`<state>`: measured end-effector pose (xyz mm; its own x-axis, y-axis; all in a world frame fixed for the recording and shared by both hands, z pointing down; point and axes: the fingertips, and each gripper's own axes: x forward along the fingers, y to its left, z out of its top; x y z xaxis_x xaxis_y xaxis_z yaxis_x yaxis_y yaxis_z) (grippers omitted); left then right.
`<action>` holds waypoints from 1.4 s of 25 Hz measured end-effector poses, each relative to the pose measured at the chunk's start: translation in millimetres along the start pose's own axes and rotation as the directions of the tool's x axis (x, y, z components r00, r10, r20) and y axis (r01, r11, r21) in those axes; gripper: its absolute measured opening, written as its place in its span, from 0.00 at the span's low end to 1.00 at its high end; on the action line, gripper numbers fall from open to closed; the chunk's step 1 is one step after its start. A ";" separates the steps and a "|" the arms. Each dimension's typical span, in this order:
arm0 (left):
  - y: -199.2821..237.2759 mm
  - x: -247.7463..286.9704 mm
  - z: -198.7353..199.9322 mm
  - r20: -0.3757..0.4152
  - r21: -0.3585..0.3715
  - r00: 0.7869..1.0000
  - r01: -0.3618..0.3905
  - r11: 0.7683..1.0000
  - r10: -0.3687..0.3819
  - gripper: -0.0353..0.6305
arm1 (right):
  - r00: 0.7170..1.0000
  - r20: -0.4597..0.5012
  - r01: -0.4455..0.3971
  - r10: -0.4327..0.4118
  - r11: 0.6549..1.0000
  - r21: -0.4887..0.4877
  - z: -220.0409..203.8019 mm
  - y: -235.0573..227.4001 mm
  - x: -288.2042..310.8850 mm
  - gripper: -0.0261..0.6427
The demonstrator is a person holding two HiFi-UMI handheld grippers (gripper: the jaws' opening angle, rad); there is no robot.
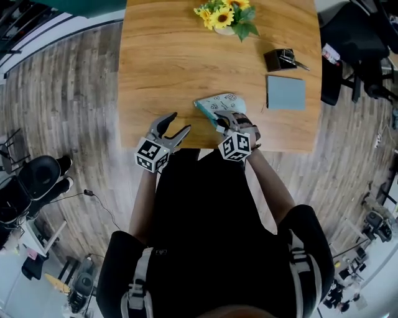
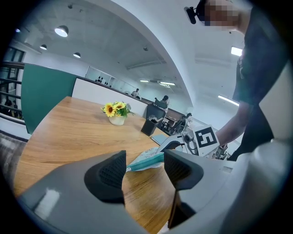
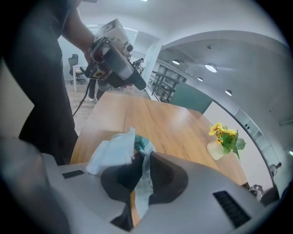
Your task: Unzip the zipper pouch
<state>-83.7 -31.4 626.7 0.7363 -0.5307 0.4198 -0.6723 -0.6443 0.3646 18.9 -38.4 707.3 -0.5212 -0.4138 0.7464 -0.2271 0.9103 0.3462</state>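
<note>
The zipper pouch [image 1: 221, 102], pale teal with a printed pattern, lies near the front edge of the wooden table [image 1: 168, 62]. My right gripper [image 1: 225, 121] is shut on its near end. In the right gripper view the pouch [image 3: 114, 148] is crumpled, and its fabric is pinched between the dark pads of the right gripper [image 3: 143, 171]. My left gripper [image 1: 180, 122] hovers open just left of the pouch with nothing between its jaws. In the left gripper view the pouch [image 2: 146, 161] shows beyond the gap of the left gripper [image 2: 144, 171], apart from its pads.
A vase of yellow flowers [image 1: 225, 15] stands at the table's far edge. A black holder [image 1: 280, 59] and a grey-blue notebook [image 1: 286, 92] lie to the right of the pouch. Black chairs [image 1: 37, 177] stand on the floor at the left.
</note>
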 end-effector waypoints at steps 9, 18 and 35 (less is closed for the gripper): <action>-1.7 -1.7 5.9 0.017 0.023 1.000 0.014 1.000 -0.015 0.43 | 0.997 0.053 0.054 -0.063 0.987 0.148 14.3 -29.1 -28.1 0.07; 1.9 -11.2 10.4 0.026 0.059 1.000 0.016 0.998 -0.018 0.43 | 0.987 0.158 -0.053 0.013 0.966 0.254 37.3 -38.9 -53.0 0.06; 0.2 -26.3 51.2 0.143 0.031 0.969 0.201 0.979 -0.204 0.53 | 0.797 0.574 -0.427 0.191 0.849 0.311 130.7 -46.5 -126.2 0.06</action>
<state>-99.3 -45.7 573.1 0.8611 -0.4613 0.2138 -0.5075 -0.7545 0.4160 -12.3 -27.0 522.7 -0.9305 -0.1494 0.3346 -0.2256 0.9531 -0.2019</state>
